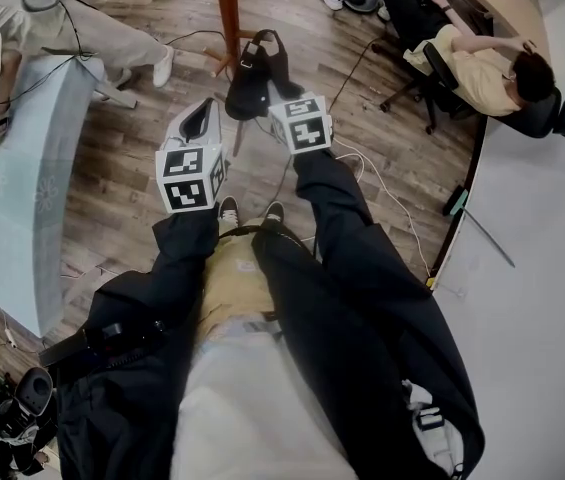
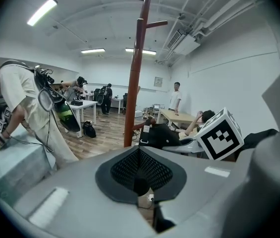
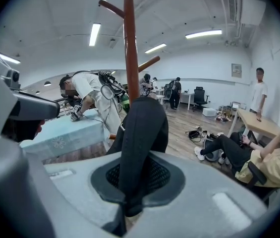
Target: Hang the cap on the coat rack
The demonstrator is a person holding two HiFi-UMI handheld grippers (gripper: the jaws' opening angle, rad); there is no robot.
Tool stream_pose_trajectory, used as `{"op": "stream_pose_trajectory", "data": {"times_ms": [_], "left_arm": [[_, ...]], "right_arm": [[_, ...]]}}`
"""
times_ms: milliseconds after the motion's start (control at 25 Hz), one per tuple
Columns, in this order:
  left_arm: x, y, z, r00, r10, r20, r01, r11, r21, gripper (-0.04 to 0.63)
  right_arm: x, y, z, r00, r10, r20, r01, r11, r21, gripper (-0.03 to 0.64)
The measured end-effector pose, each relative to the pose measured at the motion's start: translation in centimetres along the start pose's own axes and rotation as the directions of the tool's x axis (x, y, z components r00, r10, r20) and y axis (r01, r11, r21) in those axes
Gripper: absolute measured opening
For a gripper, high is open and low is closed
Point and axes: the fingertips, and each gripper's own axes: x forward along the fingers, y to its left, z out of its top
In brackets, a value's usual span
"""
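Arms in dark sleeves reach forward from the person's body, side by side, and each hand carries one gripper that points forward and a little down to the wooden floor [image 1: 382, 168]. The right gripper [image 1: 270, 86] is further ahead than the left gripper [image 1: 204, 113]; their marker cubes are near each other but do not touch.

In the right gripper view the jaws are nearly together and they pinch the black cap [image 3: 142, 133]: a dark band of the cap goes down between the two mesh pads, and the rest of the cap rises above them and hides part of the room. In the head view the cap hangs in front of this gripper, above the floor, just beside the foot of the coat rack [image 1: 227, 8]. It is not on any peg. The brown pole of the coat rack stands upright directly behind the cap, and its pegs are higher than the cap.

In the left gripper view the jaws are closed against each other, and nothing is between them. The coat rack is ahead of this gripper, slightly to the left, and the cap is seen low beside its pole, to the right
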Motion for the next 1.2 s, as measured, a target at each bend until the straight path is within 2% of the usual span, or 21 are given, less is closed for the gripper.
{"op": "stream_pose_trajectory", "data": {"times_ms": [160, 400, 640, 840, 1040, 1200], "left_arm": [[-0.4, 0.0, 0.0, 1.0, 0.016, 0.003, -0.016, 1.0, -0.003, -0.005], [-0.6, -0.5, 0.1, 1.0, 0.008, 0.017, -0.008, 1.0, -0.002, -0.005], [-0.7, -1.8, 0.4, 0.999, -0.016, 0.031, 0.016, 1.0, 0.008, -0.005], [-1.1, -2.8, 1.2, 0.998, -0.042, 0.056, 0.041, 0.999, 0.017, -0.005], [-1.4, -4.5, 3.2, 0.991, -0.084, 0.105, 0.081, 0.996, 0.033, -0.005], [-1.8, -6.3, 5.0, 0.982, -0.127, 0.143, 0.121, 0.991, 0.053, -0.003]], "right_arm": [[0.3, 0.0, -0.3, 1.0, 0.016, -0.006, -0.016, 1.0, 0.016, 0.039], [-0.6, 0.5, 0.0, 0.999, 0.035, 0.023, -0.036, 0.999, 0.039, 0.133], [-3.4, 0.9, 0.6, 0.997, 0.016, 0.079, -0.02, 0.998, 0.054, 0.138], [-7.5, 2.2, 2.6, 0.984, -0.02, 0.175, 0.011, 0.998, 0.056, 0.125], [-11.7, 3.0, 6.0, 0.952, -0.057, 0.301, 0.048, 0.998, 0.039, 0.049], [-14.4, 3.3, 7.9, 0.928, -0.076, 0.365, 0.068, 0.997, 0.036, 0.002]]}}
